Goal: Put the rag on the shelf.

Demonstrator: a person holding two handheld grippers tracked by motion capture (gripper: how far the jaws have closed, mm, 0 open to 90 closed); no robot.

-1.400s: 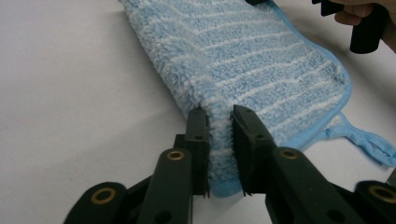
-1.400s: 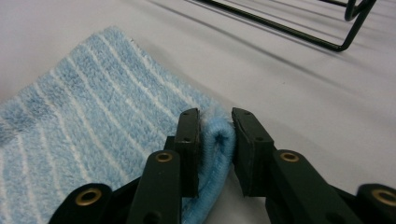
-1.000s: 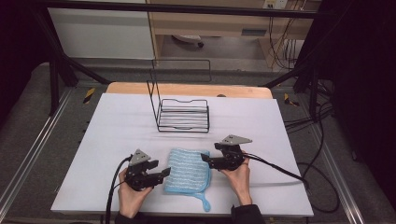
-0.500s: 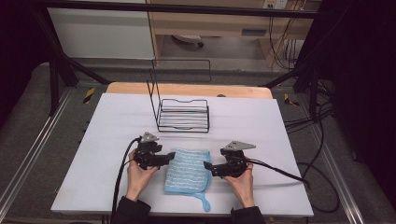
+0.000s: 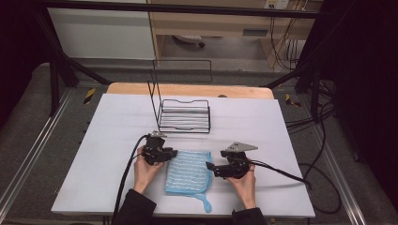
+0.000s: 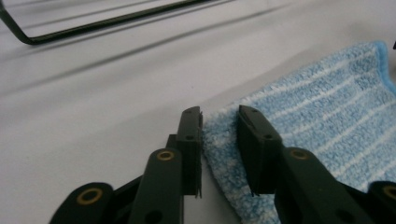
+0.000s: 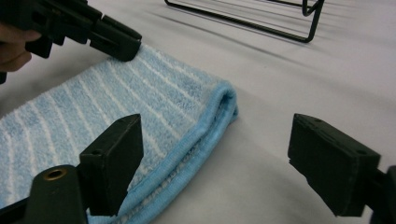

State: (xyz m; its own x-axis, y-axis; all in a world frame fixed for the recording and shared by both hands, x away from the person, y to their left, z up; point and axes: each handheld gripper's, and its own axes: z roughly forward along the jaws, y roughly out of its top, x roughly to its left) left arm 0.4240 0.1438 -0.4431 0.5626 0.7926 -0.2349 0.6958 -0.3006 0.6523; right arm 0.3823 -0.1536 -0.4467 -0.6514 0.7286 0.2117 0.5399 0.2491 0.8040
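From the high view, I am seeing the blue striped cloth (image 5: 188,172) lying folded on the white surface (image 5: 108,140), in front of the black wire rack (image 5: 184,116) and well apart from it. A small loop is sticking out at the cloth's near corner. My left tool (image 5: 170,153) is sitting at the cloth's far left corner, and my right tool (image 5: 210,167) is sitting at its right edge, with a hand behind each.

In the left gripper view, I am watching the left tool (image 6: 219,122) with its jaws having just been closing; the corner of the cloth (image 6: 327,121) is lying between them. A narrow gap is showing on each side of the pile, so I am not reading it as clenched on the cloth yet. The rack's bottom wire (image 6: 93,25) is running across the top.

In the right gripper view, the right tool (image 7: 215,154) is standing released, jaws wide, having just been closing a little. The folded, hemmed edge of the cloth (image 7: 140,107) is lying between them, nearer the left jaw, with bare surface by the right one. The left tool (image 7: 122,43) is resting at the cloth's far corner, and the rack (image 7: 280,21) is showing beyond.
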